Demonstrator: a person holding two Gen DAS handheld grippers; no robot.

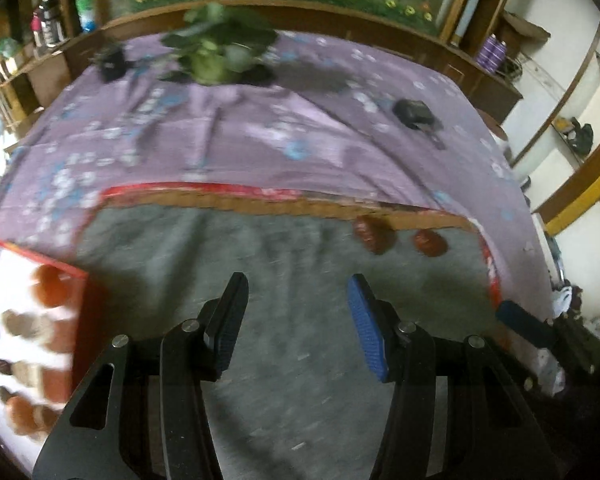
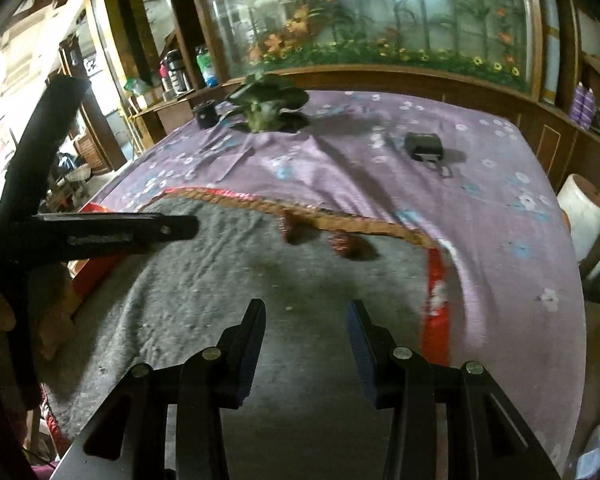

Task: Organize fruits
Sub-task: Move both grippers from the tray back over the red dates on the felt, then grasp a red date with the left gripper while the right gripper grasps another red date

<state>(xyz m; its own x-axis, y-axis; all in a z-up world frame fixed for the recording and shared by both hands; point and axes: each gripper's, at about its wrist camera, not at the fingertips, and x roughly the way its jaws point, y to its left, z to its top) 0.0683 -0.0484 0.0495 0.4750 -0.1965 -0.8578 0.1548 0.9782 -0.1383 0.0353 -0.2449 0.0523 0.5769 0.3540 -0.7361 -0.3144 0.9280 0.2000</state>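
Two red fruits [image 1: 374, 234] [image 1: 430, 242] lie on a grey cloth [image 1: 260, 320] inside a red-rimmed cardboard box, near its far wall. They also show in the right wrist view [image 2: 290, 230] [image 2: 346, 244]. A white tray [image 1: 4, 280] with red edges at the far left holds several reddish and brown fruits [image 1: 52, 284]. My left gripper [image 1: 298, 294] is open and empty above the cloth. My right gripper [image 2: 306, 316] is open and empty above the cloth; its tip shows in the left wrist view [image 1: 516, 320].
The box sits on a purple flowered cloth [image 2: 480, 184] covering a table. A leafy green plant [image 2: 266, 106], a small black cup [image 2: 206, 114] and a black device [image 2: 424, 146] lie on it further back. A wooden cabinet with flower-painted glass [image 2: 380, 20] stands behind. The left gripper's body [image 2: 100, 230] crosses the right wrist view.
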